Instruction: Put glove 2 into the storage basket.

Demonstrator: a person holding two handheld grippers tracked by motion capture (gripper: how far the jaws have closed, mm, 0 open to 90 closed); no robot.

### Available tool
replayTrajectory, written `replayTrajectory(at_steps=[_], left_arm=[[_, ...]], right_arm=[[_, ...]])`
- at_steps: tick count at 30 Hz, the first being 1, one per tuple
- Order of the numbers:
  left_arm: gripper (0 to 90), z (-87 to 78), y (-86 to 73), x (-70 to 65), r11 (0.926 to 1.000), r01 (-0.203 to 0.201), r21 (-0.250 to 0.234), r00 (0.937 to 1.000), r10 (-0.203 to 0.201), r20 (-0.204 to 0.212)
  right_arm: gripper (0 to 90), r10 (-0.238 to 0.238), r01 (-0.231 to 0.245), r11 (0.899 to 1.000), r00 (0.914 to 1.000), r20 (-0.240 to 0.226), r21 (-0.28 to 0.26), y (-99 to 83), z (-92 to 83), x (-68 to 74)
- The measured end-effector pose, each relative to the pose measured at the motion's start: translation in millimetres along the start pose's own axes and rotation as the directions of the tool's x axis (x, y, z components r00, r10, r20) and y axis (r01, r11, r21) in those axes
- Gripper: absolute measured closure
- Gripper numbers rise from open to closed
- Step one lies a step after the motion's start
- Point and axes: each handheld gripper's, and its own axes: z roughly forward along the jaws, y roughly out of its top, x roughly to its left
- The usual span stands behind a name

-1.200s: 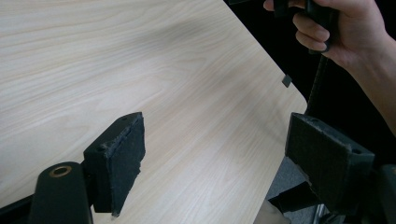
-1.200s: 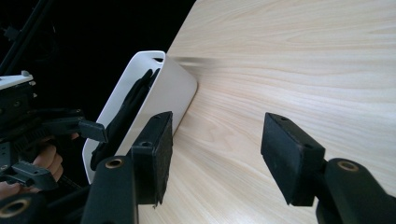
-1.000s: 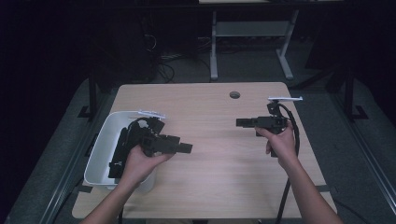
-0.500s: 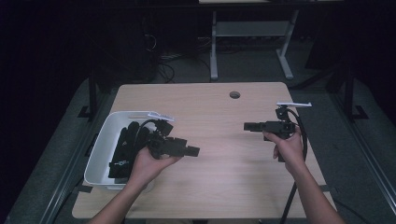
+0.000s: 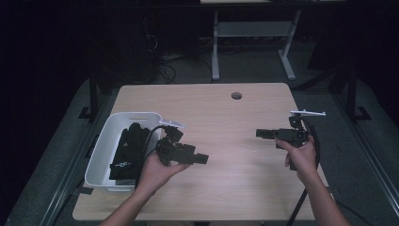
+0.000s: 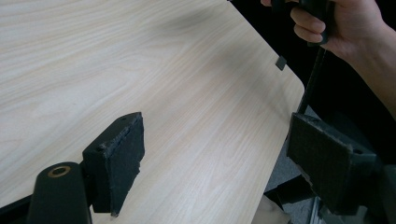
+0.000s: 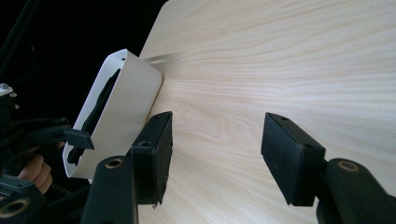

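A person holds a black gripper in each hand over a light wooden table [image 5: 221, 113]. My left gripper [image 5: 202, 159] hovers just right of a white bin [image 5: 104, 141] and points toward the table's right side. In the left gripper view its jaws stand wide apart over bare wood, so the left gripper [image 6: 215, 158] is open with nothing in it. My right gripper [image 5: 259, 133] sits near the right edge and points left. The right gripper [image 7: 215, 156] is open too, with only wood grain between its pads. Black items [image 5: 129, 148] lie inside the bin.
The white bin [image 7: 126, 102] stands at the table's left edge, dark contents showing over its rim. A round cable hole [image 5: 236, 95] sits at the back of the tabletop. A cable [image 5: 301, 202] trails from the right gripper over the near edge. Dark floor and a desk frame [image 5: 249, 42] lie beyond.
Both hands have drifted toward the person's side and slightly down. The left gripper moved right, away from the bin; the right gripper moved toward the right edge. Jaws stayed apart.
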Motion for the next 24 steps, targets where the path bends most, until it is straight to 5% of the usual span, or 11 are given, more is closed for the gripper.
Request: replayTrajectory(at_steps=[24], left_arm=[[19.6,32.4,-26.0,-10.4,0.9995,-0.028,0.015,0.9993,0.028,0.024]], right_arm=[[40.5,0.034,-0.034,0.999,0.9988,0.037,0.002,-38.4,-19.8,-34.5]])
